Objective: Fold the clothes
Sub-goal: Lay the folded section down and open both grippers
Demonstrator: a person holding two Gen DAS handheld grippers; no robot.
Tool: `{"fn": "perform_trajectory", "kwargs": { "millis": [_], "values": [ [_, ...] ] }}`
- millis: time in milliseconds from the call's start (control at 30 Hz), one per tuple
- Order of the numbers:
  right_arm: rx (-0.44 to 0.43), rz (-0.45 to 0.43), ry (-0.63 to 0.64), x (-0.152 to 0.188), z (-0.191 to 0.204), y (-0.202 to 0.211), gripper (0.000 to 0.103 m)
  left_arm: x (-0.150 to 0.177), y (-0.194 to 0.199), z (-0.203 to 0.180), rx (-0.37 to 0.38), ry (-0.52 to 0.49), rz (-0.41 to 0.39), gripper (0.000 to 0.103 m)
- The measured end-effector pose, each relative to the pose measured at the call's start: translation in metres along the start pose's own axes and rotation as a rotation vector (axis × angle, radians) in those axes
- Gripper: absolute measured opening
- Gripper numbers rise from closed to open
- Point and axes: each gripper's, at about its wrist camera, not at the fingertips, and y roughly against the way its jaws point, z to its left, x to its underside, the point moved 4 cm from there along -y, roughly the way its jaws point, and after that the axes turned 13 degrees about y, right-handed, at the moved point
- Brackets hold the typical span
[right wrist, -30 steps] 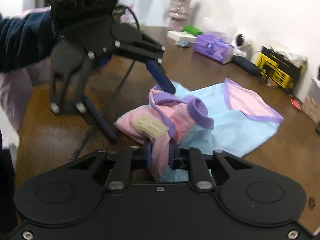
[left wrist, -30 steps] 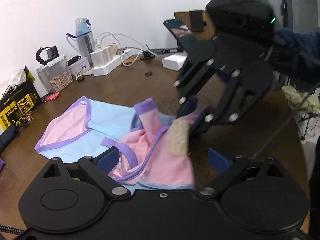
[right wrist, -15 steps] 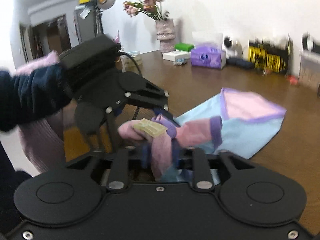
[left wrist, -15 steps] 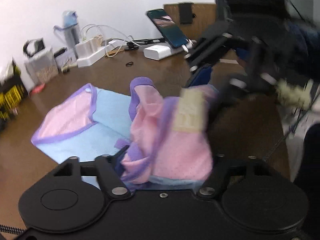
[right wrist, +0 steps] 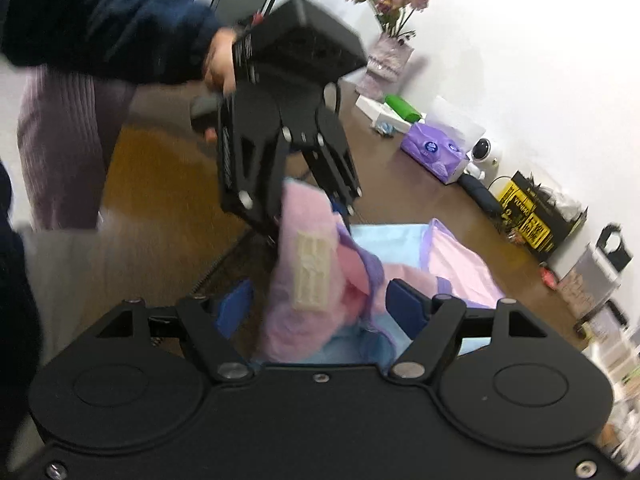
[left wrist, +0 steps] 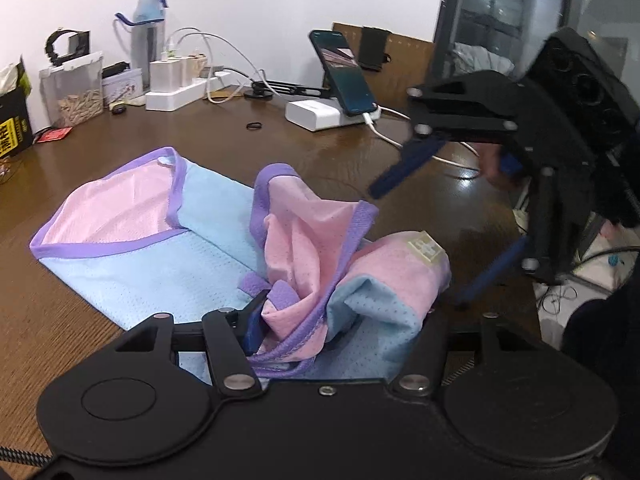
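A pink and light-blue garment with purple trim (left wrist: 160, 240) lies on the brown wooden table (left wrist: 320, 152). Its near end is bunched up, with a cream label (left wrist: 426, 248) on top. My left gripper (left wrist: 336, 316) is shut on the bunched cloth; only its left blue finger (left wrist: 254, 322) shows, the other is hidden by fabric. My right gripper (left wrist: 420, 240) is open, off to the right of the bunch, fingers apart. In the right wrist view the garment (right wrist: 316, 276) hangs between the open right gripper (right wrist: 320, 308), and the left gripper (right wrist: 304, 208) holds the cloth from above.
A phone on a stand (left wrist: 344, 76), a white power strip with cables (left wrist: 180, 92), a water bottle (left wrist: 150, 36) and a clear container (left wrist: 74, 88) line the back. A tissue box (right wrist: 436, 148), flower vase (right wrist: 388, 56) and yellow-black box (right wrist: 536, 216) stand along the wall.
My right gripper has opened and let go of the cloth, drawing back to the right. My left gripper has closed on the bunched end and lifted it.
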Motion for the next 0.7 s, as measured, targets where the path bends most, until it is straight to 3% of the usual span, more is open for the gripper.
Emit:
{"fn": "perform_trajectory", "kwargs": {
  "millis": [167, 333, 367, 400, 500, 600, 700],
  "values": [
    [0.042, 0.109, 0.046, 0.021, 0.006, -0.011, 0.083, -0.001, 0.002, 0.006, 0.021, 0.016, -0.009, 0.056],
    [0.048, 0.117, 0.057, 0.025, -0.007, -0.02, 0.083, -0.005, 0.001, 0.003, 0.022, -0.02, -0.016, 0.056],
    [0.021, 0.106, 0.032, 0.025, -0.012, -0.023, 0.079, -0.006, 0.0, 0.001, 0.024, -0.034, -0.014, 0.056],
    [-0.011, 0.099, 0.004, 0.025, -0.017, -0.027, 0.062, -0.006, 0.0, 0.001, 0.025, -0.037, -0.013, 0.056],
    [-0.124, 0.081, -0.08, 0.023, -0.029, -0.033, 0.037, -0.007, 0.001, -0.006, 0.051, -0.063, 0.014, 0.056],
    [-0.274, 0.049, -0.146, 0.018, -0.026, -0.023, 0.025, 0.004, 0.012, -0.025, 0.162, -0.097, 0.075, 0.055],
    [-0.477, -0.008, -0.261, 0.014, -0.024, -0.001, 0.024, 0.011, 0.023, -0.041, 0.267, -0.104, 0.138, 0.051]
  ]
}}
